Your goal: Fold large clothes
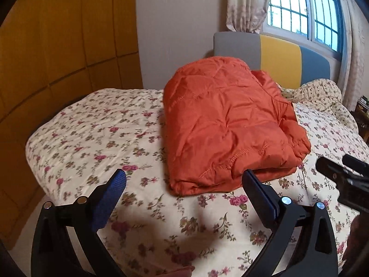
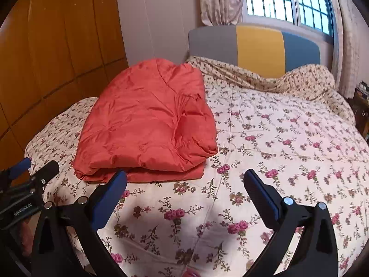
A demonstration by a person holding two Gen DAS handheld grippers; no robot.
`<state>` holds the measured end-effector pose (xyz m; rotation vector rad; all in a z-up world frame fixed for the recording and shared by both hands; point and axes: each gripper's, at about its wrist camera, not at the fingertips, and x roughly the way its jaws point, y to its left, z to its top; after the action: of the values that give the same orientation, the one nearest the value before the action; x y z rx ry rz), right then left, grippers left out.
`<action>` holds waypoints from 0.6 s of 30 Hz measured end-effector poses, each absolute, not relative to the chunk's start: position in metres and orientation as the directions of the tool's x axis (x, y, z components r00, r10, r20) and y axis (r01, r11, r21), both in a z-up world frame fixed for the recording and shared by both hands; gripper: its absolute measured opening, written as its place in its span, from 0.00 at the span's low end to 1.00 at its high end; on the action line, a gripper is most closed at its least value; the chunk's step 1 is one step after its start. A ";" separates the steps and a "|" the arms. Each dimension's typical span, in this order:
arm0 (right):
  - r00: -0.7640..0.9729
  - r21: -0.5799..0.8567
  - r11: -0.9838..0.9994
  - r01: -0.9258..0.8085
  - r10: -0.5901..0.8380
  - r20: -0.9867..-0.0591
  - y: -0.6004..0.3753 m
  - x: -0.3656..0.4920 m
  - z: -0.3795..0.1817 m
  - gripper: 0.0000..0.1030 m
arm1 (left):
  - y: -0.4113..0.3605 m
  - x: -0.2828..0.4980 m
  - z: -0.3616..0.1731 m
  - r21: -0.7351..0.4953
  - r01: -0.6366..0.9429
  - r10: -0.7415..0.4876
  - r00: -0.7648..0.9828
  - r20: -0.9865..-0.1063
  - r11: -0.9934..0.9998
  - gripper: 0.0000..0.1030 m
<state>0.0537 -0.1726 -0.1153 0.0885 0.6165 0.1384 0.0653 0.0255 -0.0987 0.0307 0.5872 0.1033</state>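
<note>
Left wrist view: the folded orange quilted puffer jacket point(image 1: 230, 124) is seen at frame centre, lying as a compact bundle on the cream bedspread printed with pink and olive flowers point(image 1: 92, 138). The left gripper point(image 1: 184, 180), a black two-finger tool with blue textured pads, is held at the bottom of the frame with its fingers spread wide apart; nothing is clamped between them. Its right fingertip overlaps the near edge of the jacket in the picture; contact cannot be confirmed. Part of the right gripper point(image 1: 343, 180) is visible at the right edge.

Right wrist view: the jacket point(image 2: 147, 124) is shown left of centre, with the bare bedspread point(image 2: 288, 138) to its right. The right gripper point(image 2: 184, 180) is seen at the bottom of the frame, its fingers likewise set wide apart and empty, over the bedspread just short of the jacket's near edge. The left gripper point(image 2: 27, 168) is seen at the left edge.

A grey, yellow and blue padded headboard point(image 2: 258, 43) is located at the upper centre, below a barred window point(image 2: 288, 0) with a patterned curtain point(image 2: 219, 0). Brown wooden wardrobe panels point(image 2: 57, 46) occupy the upper left.
</note>
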 end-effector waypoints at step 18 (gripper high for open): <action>0.820 0.134 0.984 -0.120 0.174 -0.545 -0.171 0.044 -0.104 0.98 | 0.030 0.039 -0.085 0.021 -0.084 0.082 0.839 -0.539 0.996 0.97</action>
<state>0.0444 -0.1714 -0.1045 0.0954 0.5890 0.1567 0.0388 0.0300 -0.0846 -0.0034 0.5695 0.0877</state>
